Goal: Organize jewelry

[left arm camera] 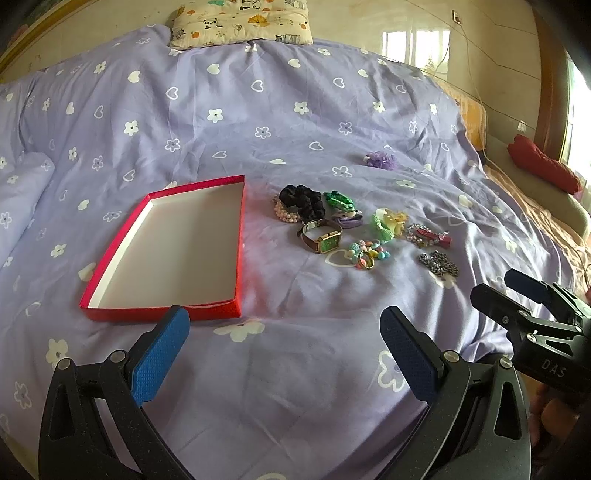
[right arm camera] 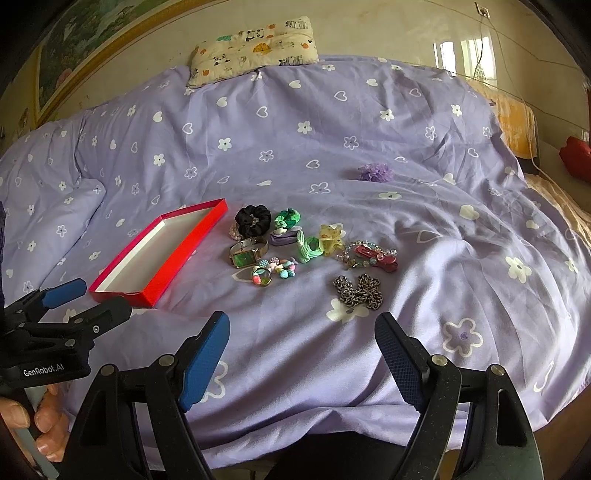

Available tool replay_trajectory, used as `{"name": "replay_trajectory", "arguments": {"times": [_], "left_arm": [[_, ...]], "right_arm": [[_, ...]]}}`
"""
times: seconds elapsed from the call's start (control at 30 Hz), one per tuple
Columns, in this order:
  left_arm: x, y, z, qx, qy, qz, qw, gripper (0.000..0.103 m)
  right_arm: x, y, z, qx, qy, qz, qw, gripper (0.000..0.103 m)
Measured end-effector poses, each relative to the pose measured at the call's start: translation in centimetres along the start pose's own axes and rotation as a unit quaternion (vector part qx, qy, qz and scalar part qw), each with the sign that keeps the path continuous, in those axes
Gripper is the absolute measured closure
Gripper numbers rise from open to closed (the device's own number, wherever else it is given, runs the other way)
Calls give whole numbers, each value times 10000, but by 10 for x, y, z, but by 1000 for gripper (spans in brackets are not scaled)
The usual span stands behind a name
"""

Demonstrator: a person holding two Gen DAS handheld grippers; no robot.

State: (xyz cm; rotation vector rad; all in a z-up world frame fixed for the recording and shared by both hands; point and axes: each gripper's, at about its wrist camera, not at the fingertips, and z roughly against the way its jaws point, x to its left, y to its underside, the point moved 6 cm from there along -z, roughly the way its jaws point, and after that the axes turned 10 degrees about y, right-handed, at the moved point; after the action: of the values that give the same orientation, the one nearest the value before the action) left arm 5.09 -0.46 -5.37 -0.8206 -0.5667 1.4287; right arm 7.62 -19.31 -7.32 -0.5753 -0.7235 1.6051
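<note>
Red tray (left arm camera: 236,251) empty on the bed (left arm camera: 258,122), jewelry (left arm camera: 325,236) clustered just beside — left tongs (left arm camera: 284,354) and right tongs (right arm camera: 303,354) both apart, holding nothing.

Box (left arm camera: 177,251) left on bed (left arm camera: 295,122); jewelry heap (left arm camera: 354,229) just right; pillow (left arm camera: 240,22) behind.

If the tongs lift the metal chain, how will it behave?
The metal chain lies in a loose heap of links, so it would probably hang limp and uncoil. Its thick links suggest some weight for its size. On the soft bedspread it should not roll.
</note>
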Motion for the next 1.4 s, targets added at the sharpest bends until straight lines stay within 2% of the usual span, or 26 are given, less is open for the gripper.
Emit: {"name": "replay_trajectory", "arguments": {"times": [1.4], "left_arm": [[-3, -6, -7, 68, 71, 60, 9999, 0]], "right_arm": [[2, -12, 2, 24, -189, -52, 9998, 20]]}}
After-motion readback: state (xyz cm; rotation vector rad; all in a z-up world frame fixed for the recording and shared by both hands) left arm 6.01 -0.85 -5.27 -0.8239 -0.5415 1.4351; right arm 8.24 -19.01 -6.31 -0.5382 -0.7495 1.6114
